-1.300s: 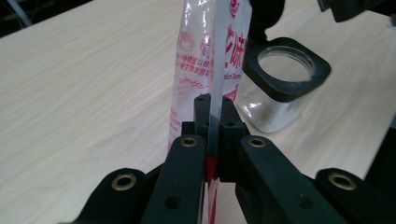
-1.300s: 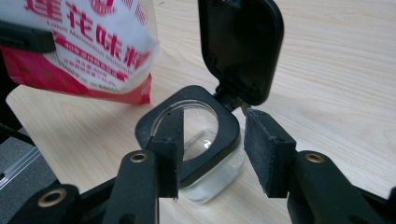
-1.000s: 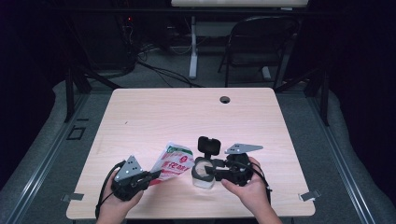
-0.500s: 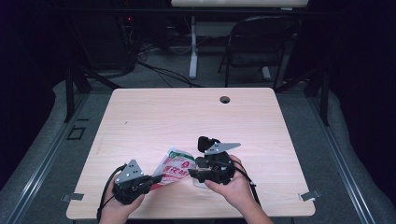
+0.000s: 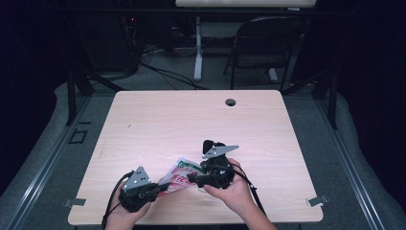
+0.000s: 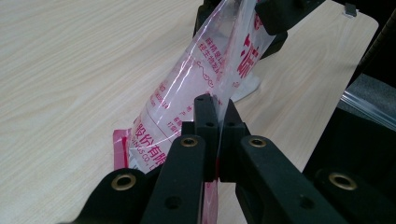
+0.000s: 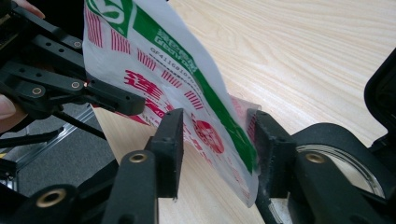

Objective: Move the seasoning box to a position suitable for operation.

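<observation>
A clear plastic bag [image 5: 179, 175] printed in red and green is held up just above the table's near edge, between my two grippers. My left gripper [image 5: 155, 189] is shut on the bag's lower edge; in the left gripper view its jaws [image 6: 215, 100] pinch the film [image 6: 201, 79]. My right gripper [image 5: 194, 178] reaches in from the right. Its jaws [image 7: 217, 116] have just been closing and stand on either side of the bag [image 7: 159, 60] with a gap still showing. A round black-rimmed clear object [image 7: 336, 154] lies beside its right jaw.
The light wood table [image 5: 191, 120] has a cable hole [image 5: 231, 102] near its far edge. A folding chair [image 5: 268, 43] and cables stand on the floor behind. Metal clamps [image 5: 316, 201] sit at the front corners.
My right gripper has moved left to the bag, and the bag now passes between its jaws. It now covers a small clear object that showed between the grippers. The left gripper has stayed put.
</observation>
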Demonstrator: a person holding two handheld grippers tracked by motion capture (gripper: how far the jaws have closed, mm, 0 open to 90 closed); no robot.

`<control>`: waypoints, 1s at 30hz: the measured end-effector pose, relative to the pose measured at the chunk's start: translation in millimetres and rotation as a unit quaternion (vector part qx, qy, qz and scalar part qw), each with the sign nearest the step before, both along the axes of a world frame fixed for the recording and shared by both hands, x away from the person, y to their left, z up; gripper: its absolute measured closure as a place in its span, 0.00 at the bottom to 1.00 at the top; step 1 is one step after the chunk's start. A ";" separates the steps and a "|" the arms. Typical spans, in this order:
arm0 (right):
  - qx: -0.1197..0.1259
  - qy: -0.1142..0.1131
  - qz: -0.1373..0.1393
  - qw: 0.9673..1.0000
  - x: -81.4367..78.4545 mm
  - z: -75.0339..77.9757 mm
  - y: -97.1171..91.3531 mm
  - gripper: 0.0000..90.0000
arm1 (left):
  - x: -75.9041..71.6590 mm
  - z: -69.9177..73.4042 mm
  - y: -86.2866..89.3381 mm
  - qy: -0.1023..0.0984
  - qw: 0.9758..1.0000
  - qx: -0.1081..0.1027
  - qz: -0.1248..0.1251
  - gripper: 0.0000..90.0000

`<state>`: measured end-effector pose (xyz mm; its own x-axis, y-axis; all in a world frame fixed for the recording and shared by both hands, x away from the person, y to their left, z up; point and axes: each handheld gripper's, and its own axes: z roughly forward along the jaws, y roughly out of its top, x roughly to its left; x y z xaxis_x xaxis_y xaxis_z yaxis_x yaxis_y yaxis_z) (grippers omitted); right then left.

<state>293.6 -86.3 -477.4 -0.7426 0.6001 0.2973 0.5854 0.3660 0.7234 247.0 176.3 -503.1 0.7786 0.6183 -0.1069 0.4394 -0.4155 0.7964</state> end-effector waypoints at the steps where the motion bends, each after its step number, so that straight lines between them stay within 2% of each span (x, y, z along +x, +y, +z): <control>1: -0.002 0.000 0.000 1.000 0.2 -0.2 0.2 0.70 | 0.2 -0.8 -0.1 0.001 1.000 0.003 -0.001 1.00; 7: -0.006 0.014 0.009 1.000 3.3 -0.6 0.2 0.86 | 1.0 -4.3 -1.0 0.011 1.000 0.003 0.001 1.00; 8: -0.006 0.014 0.009 1.000 3.3 -0.6 0.2 0.86 | 1.0 -4.3 -1.0 0.011 1.000 0.003 0.001 1.00; 10: -0.007 0.025 0.013 1.000 5.2 -1.4 0.7 0.94 | 2.2 -6.3 0.5 0.012 1.000 0.001 0.006 1.00; 12: -0.003 0.030 0.015 0.999 5.6 -2.0 1.7 0.97 | 2.8 -7.0 1.6 0.016 1.000 0.001 0.006 1.00; 20: -0.002 0.042 0.034 0.999 8.1 -3.3 3.2 1.00 | 3.7 -10.6 4.6 0.024 1.000 -0.001 0.014 1.00; 25: -0.002 0.052 0.050 0.997 7.8 -5.4 7.1 1.00 | 4.1 -14.3 5.1 0.024 1.000 0.012 0.017 0.96; 28: -0.004 0.053 0.053 0.997 8.1 -7.2 9.4 1.00 | 4.3 -16.5 6.4 0.024 0.999 0.017 0.019 0.91; 30: -0.004 0.055 0.055 0.997 8.4 -7.9 10.0 1.00 | 4.9 -18.1 8.1 0.026 0.999 0.013 0.023 0.84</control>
<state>302.1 -76.4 -485.4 -0.7670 0.5196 0.3765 0.6175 0.4383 0.6531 251.8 184.4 -521.2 0.7428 0.6569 -0.1297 0.4985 -0.4133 0.7620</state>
